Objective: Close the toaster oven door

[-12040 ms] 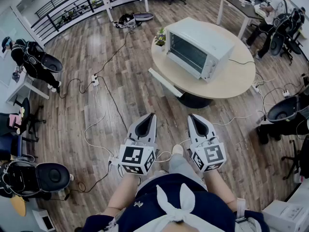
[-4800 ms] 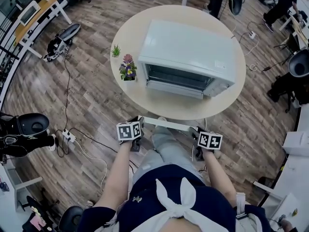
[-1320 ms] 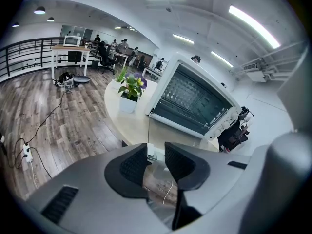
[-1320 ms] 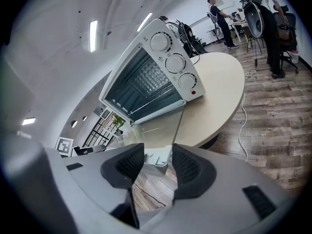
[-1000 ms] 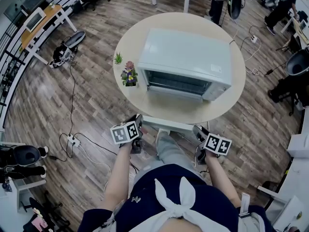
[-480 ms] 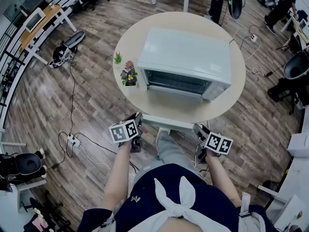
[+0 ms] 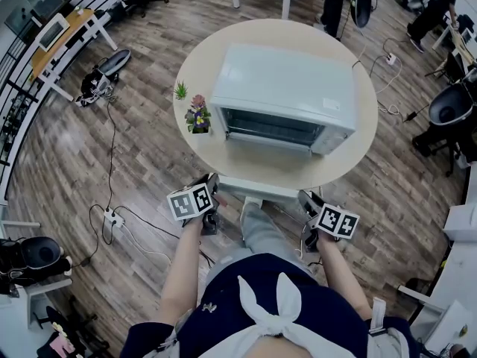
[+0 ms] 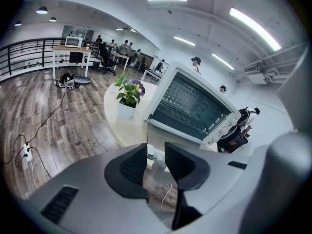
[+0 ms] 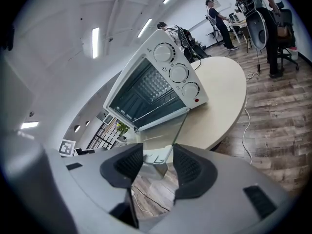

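Observation:
A white toaster oven (image 7: 283, 88) stands on a round beige table (image 7: 201, 66). Its glass door (image 9: 161, 130) hangs open towards me, lying about flat. The door's white handle bar (image 7: 257, 190) runs just past the table's near edge. My left gripper (image 7: 214, 186) is at the bar's left end. In the left gripper view the handle end (image 8: 150, 152) sits between the pads, and the jaws look closed on it. My right gripper (image 7: 305, 198) is at the bar's right end. The handle (image 9: 156, 157) lies between its jaws with a small gap at one pad.
A potted flower (image 7: 197, 114) and a small green plant (image 7: 181, 90) stand on the table left of the oven. Three knobs (image 9: 179, 73) line the oven's right front. Cables (image 7: 134, 222) trail over the wooden floor. Chairs and people are at the room's far edges.

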`<action>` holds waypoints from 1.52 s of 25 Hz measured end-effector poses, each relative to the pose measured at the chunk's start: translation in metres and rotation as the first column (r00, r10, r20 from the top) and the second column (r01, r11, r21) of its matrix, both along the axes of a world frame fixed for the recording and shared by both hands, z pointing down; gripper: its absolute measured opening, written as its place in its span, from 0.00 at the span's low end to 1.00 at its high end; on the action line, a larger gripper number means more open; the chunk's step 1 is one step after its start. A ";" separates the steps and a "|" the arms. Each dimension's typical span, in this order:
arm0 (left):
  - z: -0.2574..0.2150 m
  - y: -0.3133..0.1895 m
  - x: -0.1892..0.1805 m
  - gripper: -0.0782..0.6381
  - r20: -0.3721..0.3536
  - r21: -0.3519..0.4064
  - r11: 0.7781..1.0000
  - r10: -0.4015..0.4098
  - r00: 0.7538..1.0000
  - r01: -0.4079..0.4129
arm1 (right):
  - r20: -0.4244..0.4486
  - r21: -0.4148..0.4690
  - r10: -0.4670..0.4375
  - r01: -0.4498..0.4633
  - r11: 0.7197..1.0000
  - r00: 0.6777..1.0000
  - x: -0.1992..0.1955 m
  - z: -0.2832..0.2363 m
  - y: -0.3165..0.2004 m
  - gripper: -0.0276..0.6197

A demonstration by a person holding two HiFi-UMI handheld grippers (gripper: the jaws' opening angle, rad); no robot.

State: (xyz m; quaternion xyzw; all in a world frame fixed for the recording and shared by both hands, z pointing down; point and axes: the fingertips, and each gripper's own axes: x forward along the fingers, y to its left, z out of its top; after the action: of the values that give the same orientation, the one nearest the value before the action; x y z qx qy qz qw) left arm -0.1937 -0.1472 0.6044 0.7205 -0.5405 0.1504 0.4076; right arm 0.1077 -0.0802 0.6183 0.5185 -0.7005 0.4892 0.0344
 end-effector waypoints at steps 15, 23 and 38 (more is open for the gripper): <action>-0.003 -0.002 -0.001 0.28 0.019 -0.009 1.000 -0.016 1.000 0.016 | -0.448 0.218 -0.170 0.292 0.931 0.878 -0.016 -0.043 -0.005 0.32; -0.014 -0.009 0.001 0.28 -0.006 0.017 0.999 -0.029 1.000 0.029 | -0.575 0.290 -0.313 0.545 0.787 0.756 -0.071 -0.067 -0.001 0.32; -0.020 -0.011 0.000 0.28 0.002 0.021 0.999 -0.040 0.999 0.040 | -0.736 0.164 -0.487 0.822 0.545 0.470 -0.141 -0.049 0.024 0.32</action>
State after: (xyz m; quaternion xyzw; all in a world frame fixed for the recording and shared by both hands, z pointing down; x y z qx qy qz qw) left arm -0.1941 -0.1581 0.5849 0.7136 -0.5568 0.1374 0.4024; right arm -0.0331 -0.0559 0.5695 0.3103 -0.8957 0.0368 0.3165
